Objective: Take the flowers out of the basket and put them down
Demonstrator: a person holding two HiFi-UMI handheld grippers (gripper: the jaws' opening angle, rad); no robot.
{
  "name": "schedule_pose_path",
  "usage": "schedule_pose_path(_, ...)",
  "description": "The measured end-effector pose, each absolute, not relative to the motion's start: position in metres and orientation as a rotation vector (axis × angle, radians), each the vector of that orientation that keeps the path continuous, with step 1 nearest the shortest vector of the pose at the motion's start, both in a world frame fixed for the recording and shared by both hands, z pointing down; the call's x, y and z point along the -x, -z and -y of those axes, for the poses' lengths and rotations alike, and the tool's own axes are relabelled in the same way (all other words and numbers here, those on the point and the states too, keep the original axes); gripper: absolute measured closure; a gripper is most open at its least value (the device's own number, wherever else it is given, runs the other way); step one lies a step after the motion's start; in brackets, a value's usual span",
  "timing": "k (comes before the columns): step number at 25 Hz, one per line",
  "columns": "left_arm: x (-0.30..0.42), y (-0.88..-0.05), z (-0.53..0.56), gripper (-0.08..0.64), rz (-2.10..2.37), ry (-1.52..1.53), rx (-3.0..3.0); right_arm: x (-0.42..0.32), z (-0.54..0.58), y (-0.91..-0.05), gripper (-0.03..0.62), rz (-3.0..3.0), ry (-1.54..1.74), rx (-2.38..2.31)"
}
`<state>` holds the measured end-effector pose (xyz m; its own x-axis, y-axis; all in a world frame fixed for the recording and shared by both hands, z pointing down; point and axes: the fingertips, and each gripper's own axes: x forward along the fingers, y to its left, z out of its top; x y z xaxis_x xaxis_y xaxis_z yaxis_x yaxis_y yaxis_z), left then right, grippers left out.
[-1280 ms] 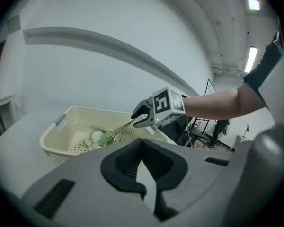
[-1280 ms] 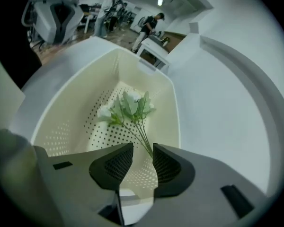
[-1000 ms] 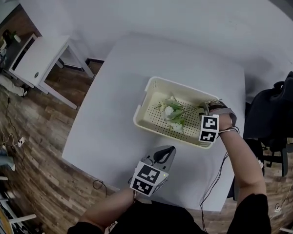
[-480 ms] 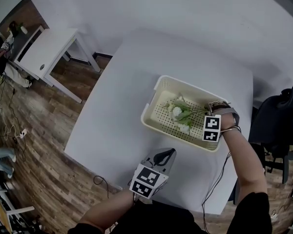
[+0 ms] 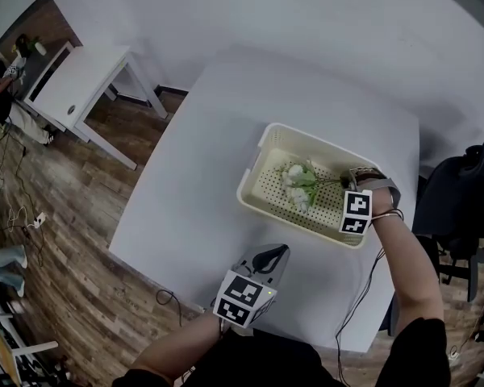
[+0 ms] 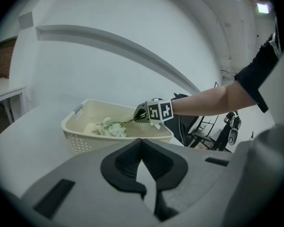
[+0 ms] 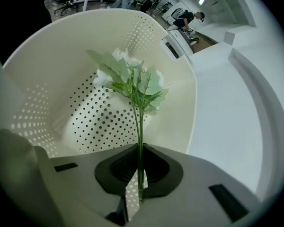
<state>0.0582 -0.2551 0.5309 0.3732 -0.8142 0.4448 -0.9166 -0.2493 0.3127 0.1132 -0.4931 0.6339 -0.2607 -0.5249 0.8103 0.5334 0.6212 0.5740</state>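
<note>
R tool (image 7: pixel 135 193) reaches down into the cream perforated basket (image 5: pixel 252 177) at its near-right corner. Its jaws have just been closing and are now pinched on the thin green stems of the flowers (image 5: pixel 298 185). In the right gripper view the stems run straight up between the pads w/ only a sliver of gap beside them. White heads & leaves sit out ahead of the tool tips, approx mid-basket over the dotted floor, stems trailing back to the tool. Can't tell if the heads rest on the floor or hang just off it. Basket stands on the white tabletop (image 5: pixel 194 208), right of centre. L tool (image 5: pixel 276 254) is well apart from the basket, near the tabletop's front edge, pointing toward it – jaws all but together, nothing between them. From the left gripper view the R tool's marker cube shows at the basket's right rim, flowers inside just left of it.
</note>
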Motion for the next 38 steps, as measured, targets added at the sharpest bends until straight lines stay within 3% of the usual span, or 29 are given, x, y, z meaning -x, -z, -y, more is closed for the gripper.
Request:
schedule_pose_path(21, -0.024, -0.497, 0.212, 0.554, 1.528, -0.224, -2.171, -0.105, 0.447, -0.546, 0.569, 1.838, 0.778, -0.341)
schedule_pose_path(38, 0.037, -0.472, 0.148, 0.554, 1.551, -0.203, -2.217, -0.03, 0.341, -0.434, 0.571, 2.36, 0.458, -0.697)
